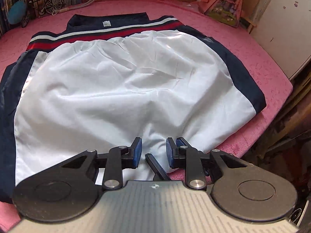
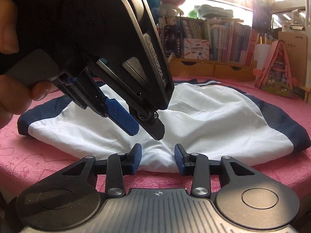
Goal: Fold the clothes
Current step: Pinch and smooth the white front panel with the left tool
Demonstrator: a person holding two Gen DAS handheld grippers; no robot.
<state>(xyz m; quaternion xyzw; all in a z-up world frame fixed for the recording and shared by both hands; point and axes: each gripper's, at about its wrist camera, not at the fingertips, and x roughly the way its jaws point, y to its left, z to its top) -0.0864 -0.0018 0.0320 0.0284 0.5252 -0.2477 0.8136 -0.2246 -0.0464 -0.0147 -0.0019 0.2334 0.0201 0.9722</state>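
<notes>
Slippage is looking like the main risk: the white lining of the jacket (image 1: 124, 81) is sleek and puffed, so a shallow pinch at its near edge could be sliding off, or dragging one layer and undoing the sides already lying turned in. The jacket is lying across the pink worktop (image 2: 48, 167), collar at the far side. The left claw (image 1: 153, 153) is hovering just over the near hem, jaws apart and holding nothing; the right claw (image 2: 157, 159) is sitting wide and empty at that hem, bunched fabric between its pads.
</notes>
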